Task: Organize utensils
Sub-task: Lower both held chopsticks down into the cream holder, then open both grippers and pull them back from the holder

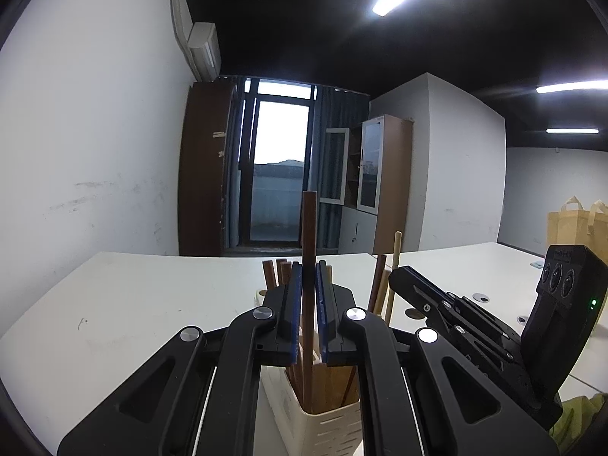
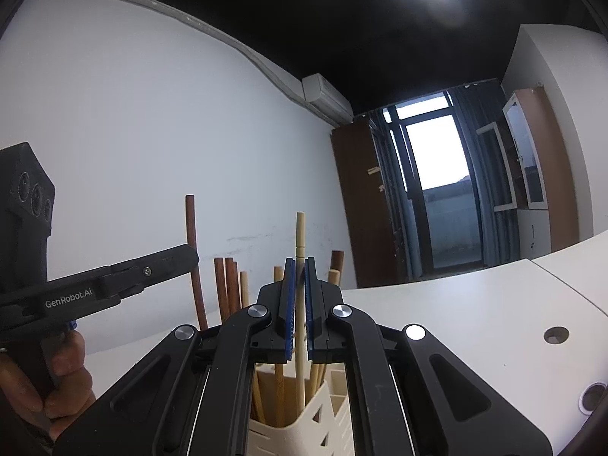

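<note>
A cream perforated utensil holder [image 1: 326,425] stands on the white table [image 1: 133,304], right below both grippers, with several brown and pale chopsticks upright in it. My left gripper [image 1: 308,296] is shut on a dark brown chopstick [image 1: 308,228] that stands upright with its lower end inside the holder. My right gripper [image 2: 299,296] is shut on a pale bamboo chopstick [image 2: 300,235], also upright with its lower end in the holder [image 2: 288,433]. The right gripper also shows in the left wrist view [image 1: 402,279], and the left gripper in the right wrist view [image 2: 192,258].
The white table [image 2: 475,323] has round cable holes [image 2: 556,335]. A white wall is at the left, a window and cabinets at the back. A yellow bag [image 1: 577,224] stands at the far right. A hand [image 2: 45,380] holds the left gripper's handle.
</note>
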`<state>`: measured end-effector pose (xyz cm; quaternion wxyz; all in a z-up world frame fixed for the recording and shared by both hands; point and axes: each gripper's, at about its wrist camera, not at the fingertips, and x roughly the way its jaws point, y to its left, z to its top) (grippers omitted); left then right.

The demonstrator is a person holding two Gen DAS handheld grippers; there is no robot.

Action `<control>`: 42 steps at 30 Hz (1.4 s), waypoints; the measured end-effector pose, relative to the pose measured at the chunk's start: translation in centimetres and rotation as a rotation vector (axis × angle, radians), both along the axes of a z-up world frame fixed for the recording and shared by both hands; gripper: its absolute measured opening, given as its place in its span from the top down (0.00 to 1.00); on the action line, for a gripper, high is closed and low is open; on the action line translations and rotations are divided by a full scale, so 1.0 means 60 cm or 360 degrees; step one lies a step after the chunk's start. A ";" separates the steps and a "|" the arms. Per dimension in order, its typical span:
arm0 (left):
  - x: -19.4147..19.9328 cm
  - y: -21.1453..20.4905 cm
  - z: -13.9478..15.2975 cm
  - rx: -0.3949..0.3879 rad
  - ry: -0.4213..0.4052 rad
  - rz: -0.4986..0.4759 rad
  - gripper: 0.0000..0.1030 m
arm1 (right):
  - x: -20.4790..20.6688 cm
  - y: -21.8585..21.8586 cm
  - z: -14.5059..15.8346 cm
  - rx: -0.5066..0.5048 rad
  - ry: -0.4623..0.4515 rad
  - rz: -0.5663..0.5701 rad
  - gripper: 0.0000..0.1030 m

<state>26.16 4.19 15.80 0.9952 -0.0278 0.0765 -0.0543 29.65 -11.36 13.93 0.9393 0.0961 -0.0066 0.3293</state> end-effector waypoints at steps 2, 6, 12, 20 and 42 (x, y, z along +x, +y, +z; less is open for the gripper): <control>-0.001 -0.001 -0.005 0.0010 0.0012 -0.0001 0.94 | 0.000 0.001 -0.003 -0.0017 0.0033 0.0003 0.95; 0.000 -0.003 -0.012 0.0042 0.0053 -0.0039 0.93 | -0.001 0.004 -0.004 -0.0036 0.0055 -0.0017 0.94; -0.015 0.007 -0.019 0.0018 0.0069 -0.0020 0.87 | -0.007 -0.001 -0.006 -0.0061 0.0071 -0.0044 0.86; -0.039 0.002 -0.026 0.0059 0.0084 0.0017 0.78 | -0.014 -0.010 -0.015 -0.0088 0.0102 -0.0080 0.83; -0.112 -0.006 -0.064 0.0021 0.0294 0.0086 0.43 | -0.096 -0.037 -0.051 -0.0360 0.0264 -0.0157 0.55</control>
